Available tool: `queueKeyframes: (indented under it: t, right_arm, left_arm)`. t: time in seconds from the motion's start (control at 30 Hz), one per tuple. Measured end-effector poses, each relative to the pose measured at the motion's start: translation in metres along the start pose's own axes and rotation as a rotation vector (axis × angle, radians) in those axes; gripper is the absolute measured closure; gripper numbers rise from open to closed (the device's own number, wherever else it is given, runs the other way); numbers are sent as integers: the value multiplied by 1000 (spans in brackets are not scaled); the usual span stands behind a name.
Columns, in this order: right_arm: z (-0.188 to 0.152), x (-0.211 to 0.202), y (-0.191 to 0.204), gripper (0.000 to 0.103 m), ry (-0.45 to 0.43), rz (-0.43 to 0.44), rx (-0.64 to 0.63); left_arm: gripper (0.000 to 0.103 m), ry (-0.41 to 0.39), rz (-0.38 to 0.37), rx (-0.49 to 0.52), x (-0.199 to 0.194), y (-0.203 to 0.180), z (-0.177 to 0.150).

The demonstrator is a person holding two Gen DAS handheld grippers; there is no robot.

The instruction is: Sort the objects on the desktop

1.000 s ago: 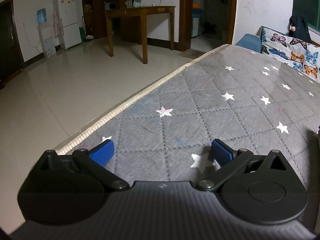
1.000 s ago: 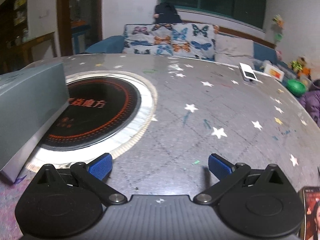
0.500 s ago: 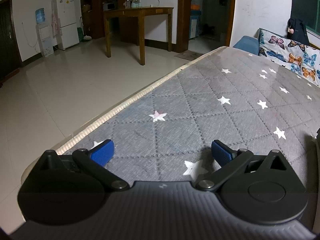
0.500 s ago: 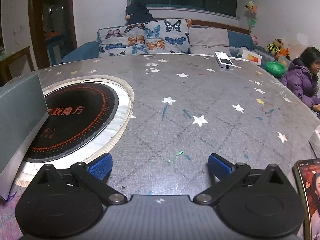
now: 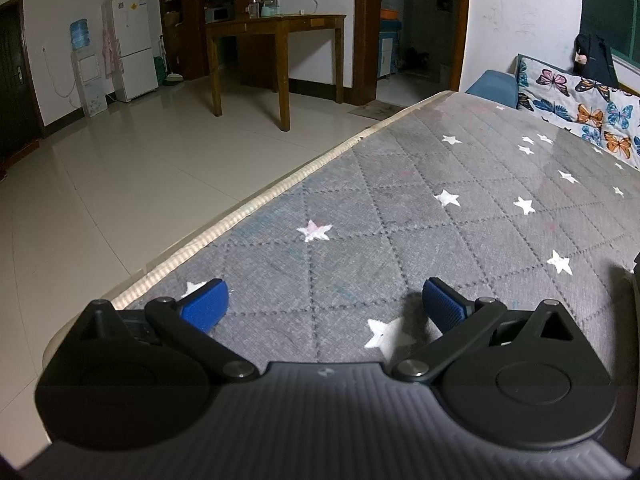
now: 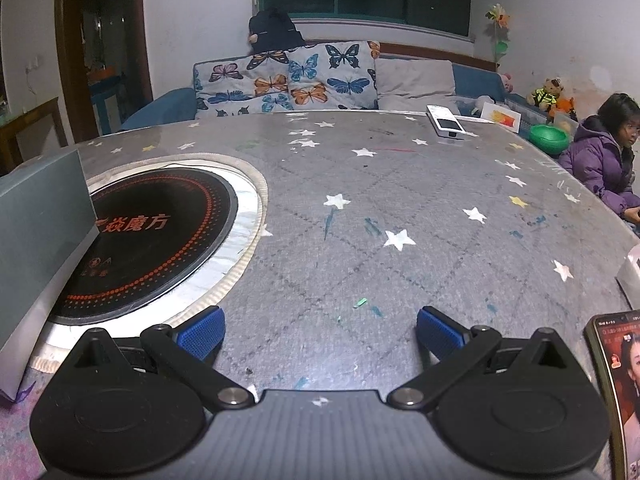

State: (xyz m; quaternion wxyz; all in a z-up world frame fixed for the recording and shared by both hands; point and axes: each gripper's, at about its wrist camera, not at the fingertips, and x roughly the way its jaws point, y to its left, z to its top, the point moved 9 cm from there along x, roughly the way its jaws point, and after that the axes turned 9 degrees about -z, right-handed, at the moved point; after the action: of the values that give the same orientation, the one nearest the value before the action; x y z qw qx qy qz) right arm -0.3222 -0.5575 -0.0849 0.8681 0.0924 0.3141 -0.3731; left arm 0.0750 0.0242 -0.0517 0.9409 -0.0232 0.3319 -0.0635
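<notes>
Left gripper [image 5: 324,304]: jaws spread wide, nothing btwn them, low over the grey star-print cover of the surface [image 5: 460,240], near its pale corded edge [image 5: 240,216]. White star just in front of the right blue pad [image 5: 442,306]. Beyond the edge: tiled floor [image 5: 120,184], then a wooden table [image 5: 276,28] w/ jars on top, a white fridge [image 5: 134,46] and a water dispenser [image 5: 86,72] by the far wall.

Right gripper [image 6: 320,334]: jaws also spread, empty, over the same cover. Phone [image 6: 618,384] lies at the lower right, just beside the gripper body, screen lit, showing a woman's face. Grey box [image 6: 40,240] at the left, resting partly on a round black cooktop [image 6: 156,236] w/ red dotted rings and red characters, set in a pale ring. Small green scrap [image 6: 361,302] on the cover just ahead of the jaws. White item [image 6: 634,276] at the right border, cut off, can't tell what. Farther off, near the far rim: white flat device [image 6: 446,126], a card w/ orange print [image 6: 500,117], a green bowl [image 6: 549,138]. Child in a purple jacket [image 6: 604,164] sits at the right side. Behind: sofa w/ butterfly cushions [image 6: 296,80], dark window above.
</notes>
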Motion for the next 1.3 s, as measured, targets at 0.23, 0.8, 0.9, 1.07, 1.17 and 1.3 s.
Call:
queueKeyframes:
  t: [0.23,0.8,0.9,1.07,1.17,1.3]
  right_arm:
    - [-3,-7,9,0,-7,29,-43]
    - [-16,-22,2,0,-3,31,-34]
    - [-20,-26,0,0,-4,29,-33]
    - [-19,-26,-1,0,-4,32,-39]
    - [-14,-21,0,0,-5,27,-50]
    - [-4,-12,6,0,-10,27,-70]
  left_arm:
    - [0,-1,0,2,-1,-4,0]
    - [0,-2,-4,2,-3,-8,-3]
    - [0,-2,-4,2,-4,-3,-4]
    - [0,-2,-4,1,-5,-3,-4]
    - [0,-2,-4,1,-5,-4,-4]
    - [0,-2,-4,2,-5,-3,-3]
